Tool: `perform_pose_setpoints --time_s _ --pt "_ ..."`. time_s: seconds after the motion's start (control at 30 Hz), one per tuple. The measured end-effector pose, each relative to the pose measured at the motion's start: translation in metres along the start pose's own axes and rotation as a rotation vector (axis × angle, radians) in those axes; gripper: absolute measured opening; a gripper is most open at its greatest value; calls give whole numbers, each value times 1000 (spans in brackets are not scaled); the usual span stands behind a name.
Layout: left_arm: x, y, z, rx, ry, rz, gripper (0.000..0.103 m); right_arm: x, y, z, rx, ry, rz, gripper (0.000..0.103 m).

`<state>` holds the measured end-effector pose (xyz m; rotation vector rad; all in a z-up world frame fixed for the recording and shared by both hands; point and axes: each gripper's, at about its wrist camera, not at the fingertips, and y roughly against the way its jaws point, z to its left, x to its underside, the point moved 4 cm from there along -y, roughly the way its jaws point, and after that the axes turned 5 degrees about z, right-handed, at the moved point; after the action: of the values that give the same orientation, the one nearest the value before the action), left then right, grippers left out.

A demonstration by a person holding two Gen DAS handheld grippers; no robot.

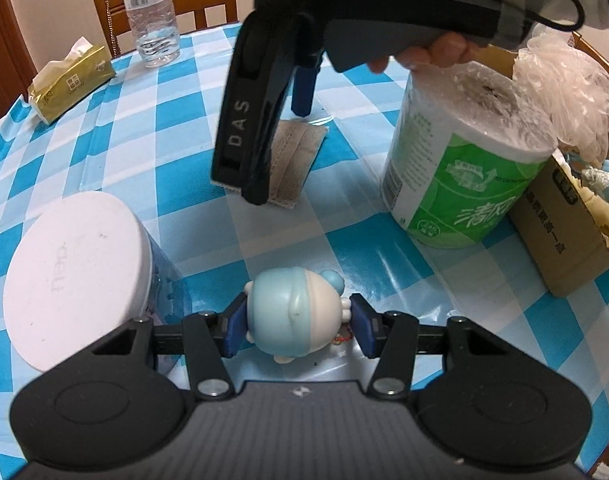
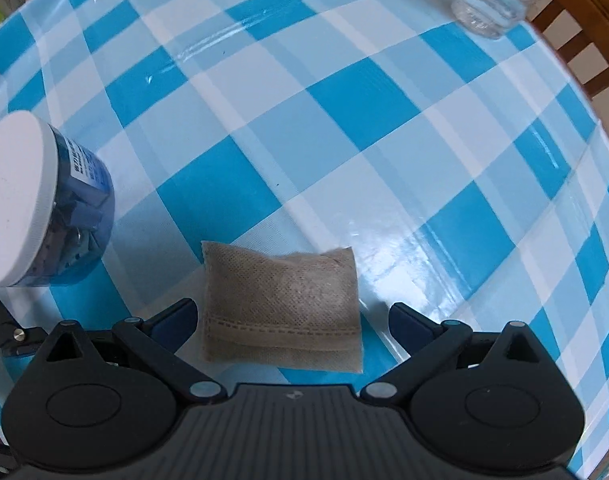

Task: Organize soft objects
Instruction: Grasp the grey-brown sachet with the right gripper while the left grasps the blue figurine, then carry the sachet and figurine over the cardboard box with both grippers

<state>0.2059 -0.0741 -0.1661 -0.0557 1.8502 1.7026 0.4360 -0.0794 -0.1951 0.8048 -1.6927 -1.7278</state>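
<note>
My left gripper (image 1: 296, 326) is shut on a small pale-blue and white doll (image 1: 294, 310), its blue pads pressing both sides just above the checked tablecloth. Further off, my right gripper (image 1: 270, 156) points down over a beige fabric sachet (image 1: 294, 160), a person's hand on its handle. In the right wrist view that sachet (image 2: 280, 306) lies flat on the cloth between the fingers of my right gripper (image 2: 292, 320), which is open; the pads stand apart from the sachet on both sides.
A white-lidded jar (image 1: 80, 276) of blue bits stands at the left, also seen as jar (image 2: 36, 204). A wrapped green paper roll (image 1: 460, 168) and a cardboard box (image 1: 560, 236) with a bath pouf (image 1: 572, 92) are at the right. A water bottle (image 1: 152, 16), tissue pack (image 1: 70, 80) and chair lie beyond.
</note>
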Motion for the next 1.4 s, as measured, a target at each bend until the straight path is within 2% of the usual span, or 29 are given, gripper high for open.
perform_pose_setpoints --time_s 0.17,0.3,0.4,0.47,0.67,1.0,1.23,1.4 --pt "1 0 -3 7 -13 1 52 -9 -10 2 -2 6 38 103" --pt "1 0 -4 12 -9 1 52 -16 -10 6 0 16 23 100" --pt "1 1 -5 15 -12 0 52 -16 -5 9 -1 18 4 87" --pt "1 1 -6 17 -14 -1 52 -16 0 13 -1 19 -10 72" --pt "2 6 -6 19 -17 -12 50 -13 10 20 11 9 -44 53" --pt "4 29 0 28 -36 -22 48 3 49 29 -25 -26 -140 51" --pt "6 52 5 58 -71 -17 47 21 107 37 -86 -70 -251 51" --pt "6 69 1 83 -119 -2 47 56 151 44 -94 -99 -331 51"
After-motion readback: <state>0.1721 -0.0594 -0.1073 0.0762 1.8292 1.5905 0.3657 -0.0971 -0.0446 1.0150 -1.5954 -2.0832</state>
